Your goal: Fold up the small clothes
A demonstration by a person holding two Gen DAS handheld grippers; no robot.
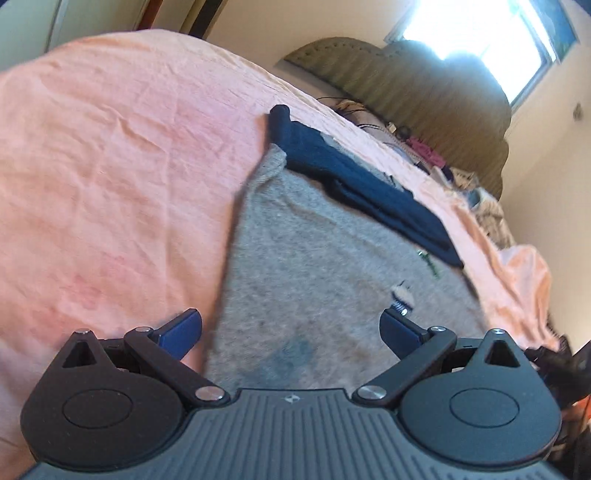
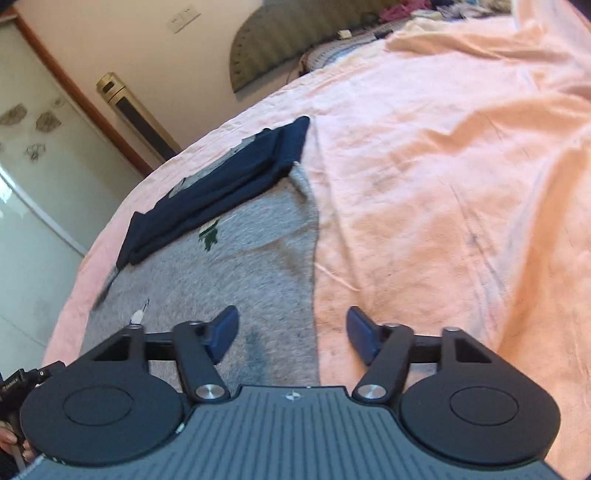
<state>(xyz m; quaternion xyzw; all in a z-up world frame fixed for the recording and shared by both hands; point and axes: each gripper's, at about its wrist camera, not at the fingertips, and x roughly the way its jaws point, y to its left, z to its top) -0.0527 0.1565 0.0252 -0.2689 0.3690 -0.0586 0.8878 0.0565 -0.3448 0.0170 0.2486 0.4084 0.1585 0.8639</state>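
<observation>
The left gripper hangs low over the bed, tilted so the room leans in its view, its 2 blue-padded fingers spread wide and holding nothing. One pad sits above the wrinkled salmon-pink bedsheet, the other above the flat grey knitted garment, so the gripper straddles that garment's left edge. Whether the pads touch the fabric cannot be told; the near cloth is blurred.

The grey garment lies spread on the sheet in the middle of the bed. Along its far edge lies a folded dark navy garment, overlapping it. A small green mark and a small white tag or thread show on the grey knit, too blurred to read. The garment's near end is cut off behind the gripper body.

The right gripper is posed likewise, low and tilted, fingers apart and empty, straddling the grey garment's right edge: 1 pad over knit, 1 over the pink sheet. The navy garment lies beyond it.

At the head of the bed stands an olive ribbed headboard, with a heap of mixed clothes below it, hard to make out. The window is blown out white. A tall gold standing appliance stands by the wall.
</observation>
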